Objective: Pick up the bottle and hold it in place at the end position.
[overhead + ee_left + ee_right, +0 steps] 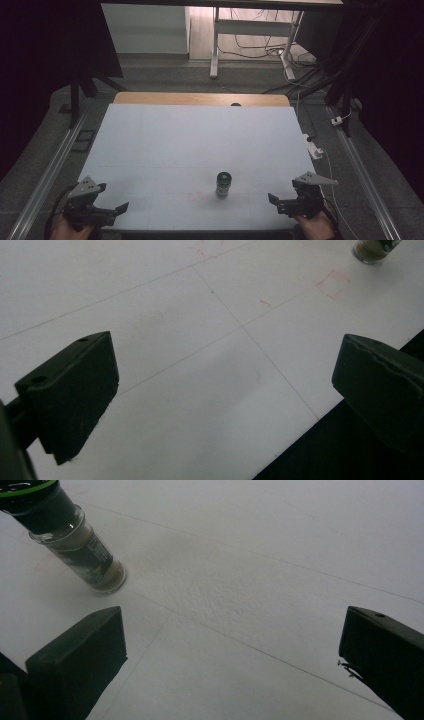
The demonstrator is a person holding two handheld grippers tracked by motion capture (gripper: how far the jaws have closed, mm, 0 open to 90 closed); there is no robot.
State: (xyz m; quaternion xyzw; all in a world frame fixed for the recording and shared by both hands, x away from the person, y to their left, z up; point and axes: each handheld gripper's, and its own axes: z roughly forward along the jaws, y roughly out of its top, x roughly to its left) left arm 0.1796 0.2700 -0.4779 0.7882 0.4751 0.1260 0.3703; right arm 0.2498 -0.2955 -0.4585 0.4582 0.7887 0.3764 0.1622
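A small glass spice jar (223, 185) with a dark cap ringed in green stands upright on the white table (195, 140), near the front edge and right of centre. My left gripper (117, 210) is at the front left corner, jaws wide open and empty, well left of the jar. At the front right, my right gripper (277, 201) is also open and empty, a short way right of the jar. The right gripper view has the jar (75, 540) at its upper left, beyond the left jaw. The jar's base (372, 250) sits at the top right of the left gripper view.
A wooden strip (200, 98) runs along the table's far edge. Faint red marks (334, 282) lie on the table surface near the jar. Beyond the table are desk legs (215, 45) and tangled cables (280, 50) on the floor; a white power strip (314, 149) lies at the right.
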